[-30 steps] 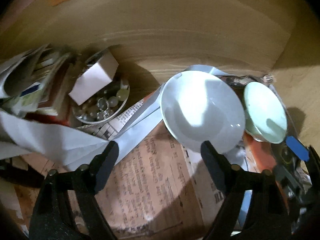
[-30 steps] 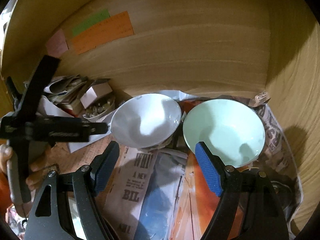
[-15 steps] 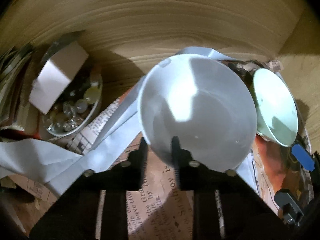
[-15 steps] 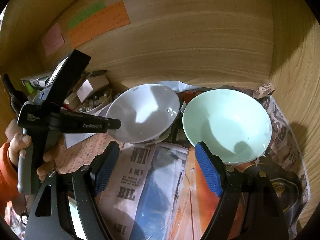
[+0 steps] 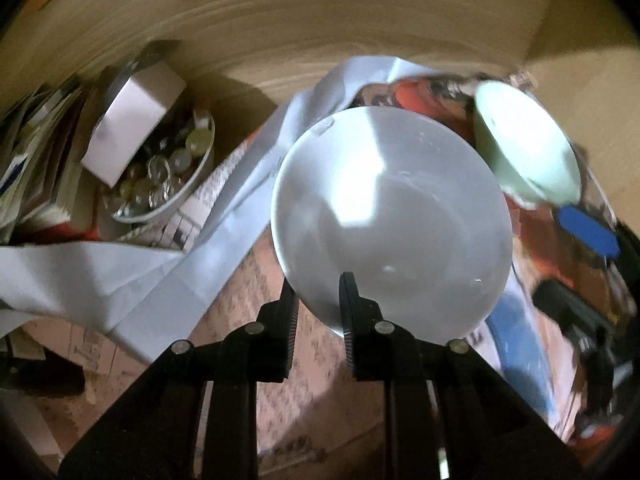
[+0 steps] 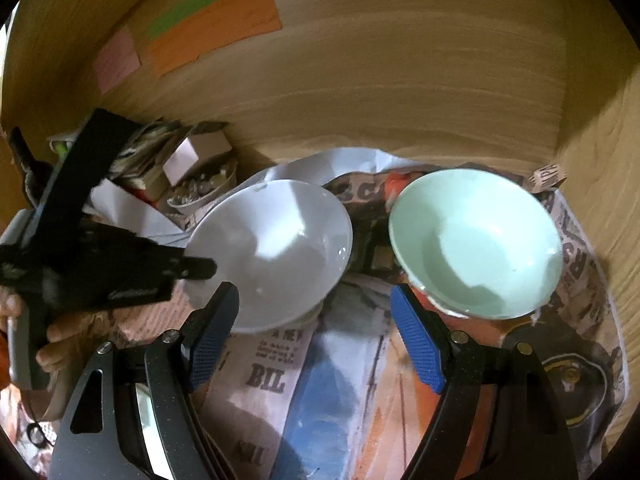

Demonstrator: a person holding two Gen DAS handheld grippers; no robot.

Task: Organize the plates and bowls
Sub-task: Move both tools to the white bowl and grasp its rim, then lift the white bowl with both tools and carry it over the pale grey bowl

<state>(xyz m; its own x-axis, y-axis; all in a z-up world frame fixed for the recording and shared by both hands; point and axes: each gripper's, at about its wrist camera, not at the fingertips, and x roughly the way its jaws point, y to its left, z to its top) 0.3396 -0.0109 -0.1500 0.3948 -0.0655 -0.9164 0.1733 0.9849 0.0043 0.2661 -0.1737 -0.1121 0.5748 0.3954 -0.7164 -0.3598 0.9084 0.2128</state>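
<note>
My left claw (image 5: 318,296) is clenched on the near rim of the white bowl (image 5: 392,224), one finger inside, one outside. My right claw (image 6: 316,336) hangs with nothing between its blue pads, jaws closing slightly. The mint bowl (image 6: 476,244) sits at its one o'clock on newspaper (image 6: 280,376) (the white bowl just beside it).
</note>
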